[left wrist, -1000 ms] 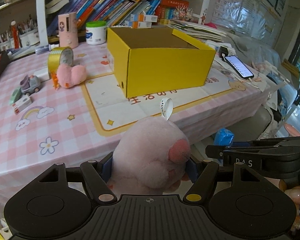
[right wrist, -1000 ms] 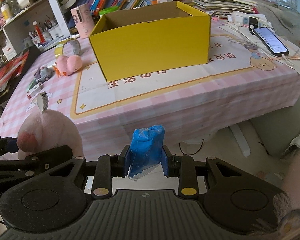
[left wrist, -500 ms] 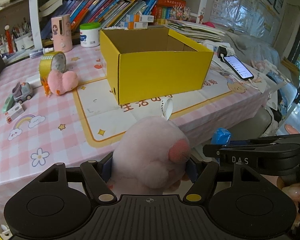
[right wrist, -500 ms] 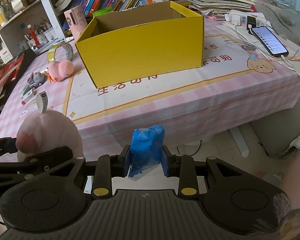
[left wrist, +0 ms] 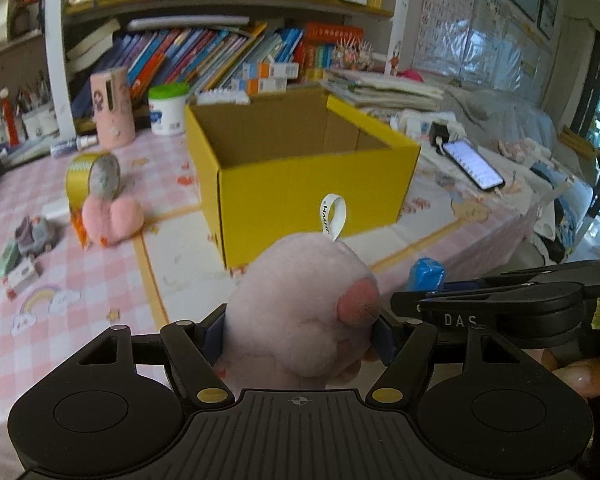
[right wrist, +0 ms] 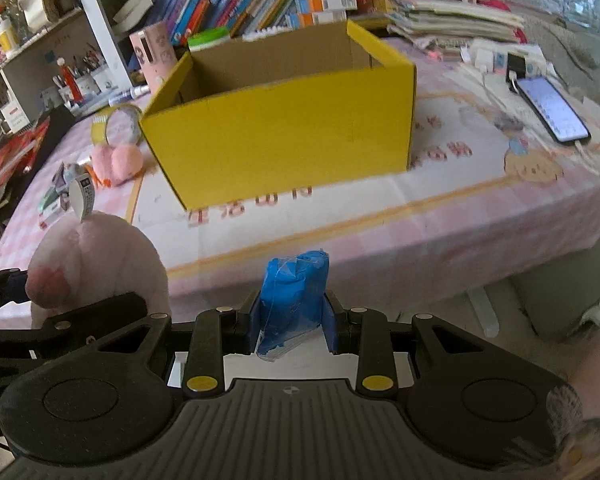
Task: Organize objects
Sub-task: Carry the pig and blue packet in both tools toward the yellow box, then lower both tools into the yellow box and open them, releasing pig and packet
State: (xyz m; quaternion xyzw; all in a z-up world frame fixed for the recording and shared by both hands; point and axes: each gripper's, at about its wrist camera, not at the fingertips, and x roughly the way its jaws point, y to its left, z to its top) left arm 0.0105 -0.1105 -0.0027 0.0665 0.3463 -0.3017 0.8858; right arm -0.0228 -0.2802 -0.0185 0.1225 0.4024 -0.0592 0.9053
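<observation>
Both tools hover off the counter's (right wrist: 440,216) near edge: left hand-held gripper (left wrist: 300,332) pinching a pale pink plush toy (left wrist: 300,304), right hand-held gripper (right wrist: 294,316) pinching a crumpled blue plastic packet (right wrist: 294,296), facing the open yellow cardboard box (right wrist: 284,136).

The pale pink toy (left wrist: 300,304) looked fuzzy plush, its loop (left wrist: 333,216) satiny ribbon. Beyond it, the yellow box (left wrist: 308,184) was matt cardboard (raw brown inside). The blue packet (right wrist: 294,300) looked crinkly, glossy plastic.

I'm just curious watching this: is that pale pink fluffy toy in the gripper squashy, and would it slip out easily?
The pink plush toy looks soft: it bulges out between the left gripper fingers, so it probably squashes. Its fuzzy surface likely resists slipping. It seems light for its size, so dropping it into the yellow box should do no harm.
</observation>
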